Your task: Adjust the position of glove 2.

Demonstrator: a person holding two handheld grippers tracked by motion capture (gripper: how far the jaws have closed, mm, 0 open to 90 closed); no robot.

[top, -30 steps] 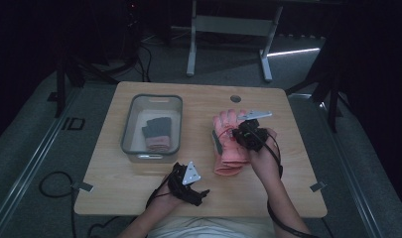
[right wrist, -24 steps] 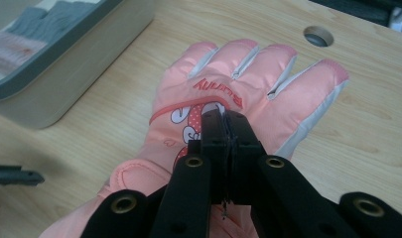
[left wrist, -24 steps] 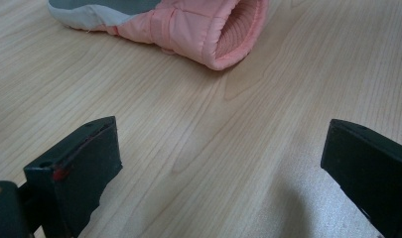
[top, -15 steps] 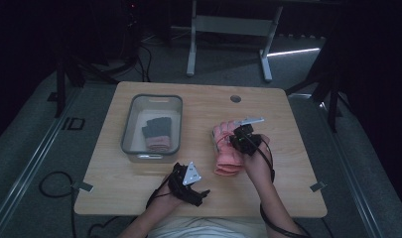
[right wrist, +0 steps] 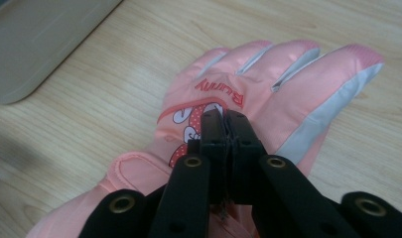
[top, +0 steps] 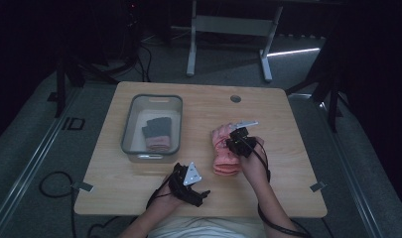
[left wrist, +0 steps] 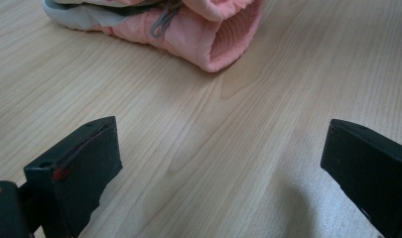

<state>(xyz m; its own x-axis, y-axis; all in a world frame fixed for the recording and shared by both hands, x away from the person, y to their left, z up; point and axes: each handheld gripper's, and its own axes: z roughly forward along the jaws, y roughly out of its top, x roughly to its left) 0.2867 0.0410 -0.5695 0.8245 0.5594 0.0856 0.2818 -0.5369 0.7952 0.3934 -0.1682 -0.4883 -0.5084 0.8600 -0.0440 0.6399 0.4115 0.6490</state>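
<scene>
Gloves are the work here. From the high view, a pink glove (top: 225, 153) lies flat on the wooden table (top: 288, 148), a little toward four o'clock of the table's middle, with its fingers pointing to twelve o'clock and its cuff toward six. The right gripper (top: 236, 135) sits on top of the glove's upper half, held by the right hand (top: 252, 157) that reaches in from five o'clock. At ten o'clock of the glove, well apart from it, stands a grey bin (top: 152, 124) with a dark and pink glove (top: 158, 135) lying inside. The left gripper (top: 188, 187) rests near the table's six o'clock edge, at seven o'clock of the pink glove and clear of it.

Seen from the left gripper view, the two black jaws stand wide apart over bare wood with nothing between them. The glove's open cuff (left wrist: 228, 42) lies at twelve o'clock, well beyond the jaws.

Seen from the right gripper view, the jaws are drawn together tip against tip, pressed down on the back of the glove just below the red lettering (right wrist: 219, 92); whether a fold of fabric is pinched between them cannot be told. The glove's fingers fan toward one o'clock, and a corner of the bin (right wrist: 44, 44) shows at ten o'clock.
</scene>
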